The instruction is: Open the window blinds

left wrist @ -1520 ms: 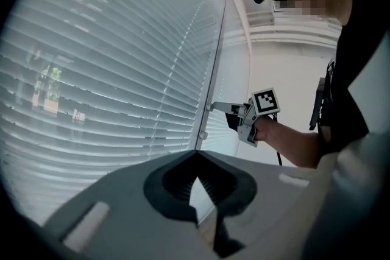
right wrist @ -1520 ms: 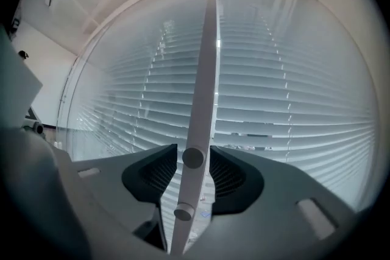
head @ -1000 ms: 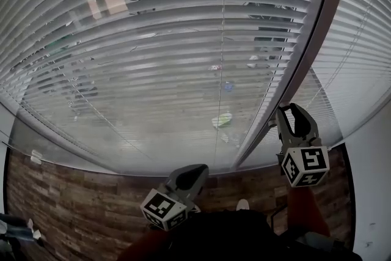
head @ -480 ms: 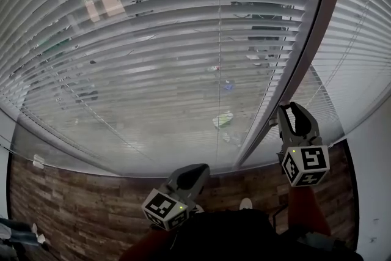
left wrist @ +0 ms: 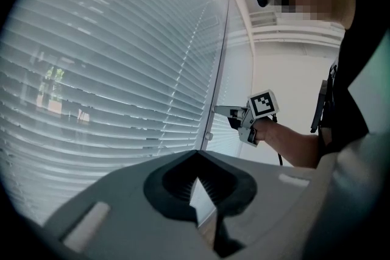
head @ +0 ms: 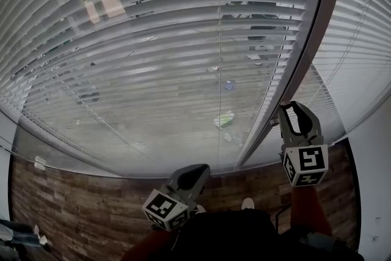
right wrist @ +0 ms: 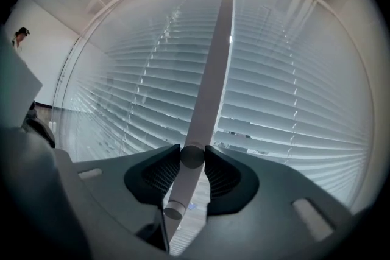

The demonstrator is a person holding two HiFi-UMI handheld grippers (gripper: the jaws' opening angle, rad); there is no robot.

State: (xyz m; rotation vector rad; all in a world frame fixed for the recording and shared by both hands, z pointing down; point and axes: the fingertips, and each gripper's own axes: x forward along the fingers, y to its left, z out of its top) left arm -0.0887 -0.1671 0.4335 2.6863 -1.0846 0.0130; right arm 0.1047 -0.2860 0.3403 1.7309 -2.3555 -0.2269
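White slatted blinds cover the window, and the slats are tilted enough to show the yard outside. My right gripper is raised beside the window post. In the right gripper view it is shut on the pale tilt wand, which runs up between the jaws toward the blind's top. The left gripper view shows the same grip on the thin wand. My left gripper hangs low near my body, shut on nothing.
A second blind hangs right of the post. Below the window is brown wood flooring. A white wall stands at the far right. My shoe shows near the bottom centre.
The right gripper's marker cube has turned slightly while it keeps hold of the wand. The view has shifted a little. The left gripper stays where it was.
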